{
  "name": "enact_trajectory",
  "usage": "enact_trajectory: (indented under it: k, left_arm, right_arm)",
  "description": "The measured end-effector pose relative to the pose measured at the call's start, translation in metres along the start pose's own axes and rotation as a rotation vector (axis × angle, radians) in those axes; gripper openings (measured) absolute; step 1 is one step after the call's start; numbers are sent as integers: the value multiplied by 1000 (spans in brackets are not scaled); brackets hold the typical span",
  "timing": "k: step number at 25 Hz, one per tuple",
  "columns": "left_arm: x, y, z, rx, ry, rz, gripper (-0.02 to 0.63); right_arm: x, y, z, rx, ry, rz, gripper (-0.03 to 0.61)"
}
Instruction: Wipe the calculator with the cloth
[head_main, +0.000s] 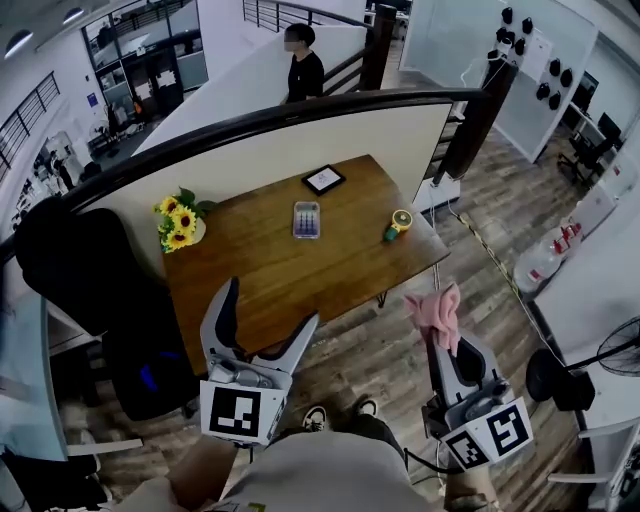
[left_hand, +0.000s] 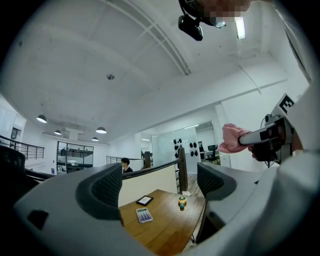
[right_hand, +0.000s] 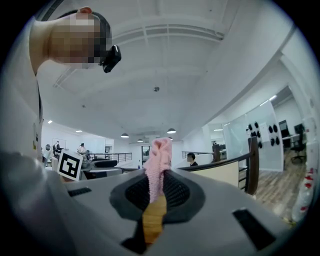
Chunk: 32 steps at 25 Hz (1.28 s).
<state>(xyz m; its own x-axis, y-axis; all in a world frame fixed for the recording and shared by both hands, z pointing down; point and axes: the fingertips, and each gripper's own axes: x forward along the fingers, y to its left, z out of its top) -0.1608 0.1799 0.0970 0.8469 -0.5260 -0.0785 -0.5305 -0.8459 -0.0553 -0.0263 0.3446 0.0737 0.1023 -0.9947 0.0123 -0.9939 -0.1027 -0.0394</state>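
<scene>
The calculator (head_main: 306, 219) lies flat near the middle of the wooden table (head_main: 280, 270); it also shows small between the left jaws (left_hand: 144, 215). My right gripper (head_main: 443, 330) is shut on a pink cloth (head_main: 436, 314), held off the table's right front corner, over the floor. The cloth (right_hand: 158, 165) sticks up from the shut jaws in the right gripper view. My left gripper (head_main: 268, 312) stands open and empty above the table's front edge, well short of the calculator. From the left gripper view the cloth (left_hand: 232, 140) shows at the right.
A vase of sunflowers (head_main: 178, 222) stands at the table's left, a framed tablet (head_main: 323, 179) at the back, a small yellow-and-green object (head_main: 398, 223) at the right. A black chair (head_main: 90, 280) sits left of the table. A person (head_main: 300, 65) stands beyond the partition.
</scene>
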Motion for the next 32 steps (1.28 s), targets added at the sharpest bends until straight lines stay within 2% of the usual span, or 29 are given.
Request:
enact_trajectory:
  k: [11,20,32]
  left_arm:
    - [86,15,-25,11,25,67,445]
    - [182,34,-48,18,64,190,445]
    - [289,64,-90,98,151,400,445]
  right_arm:
    - [87,-74,-19,29,8,78,34]
    - [197,-150,-32,47,54,238,34]
    - [345,-232,-54,48,132,461,34]
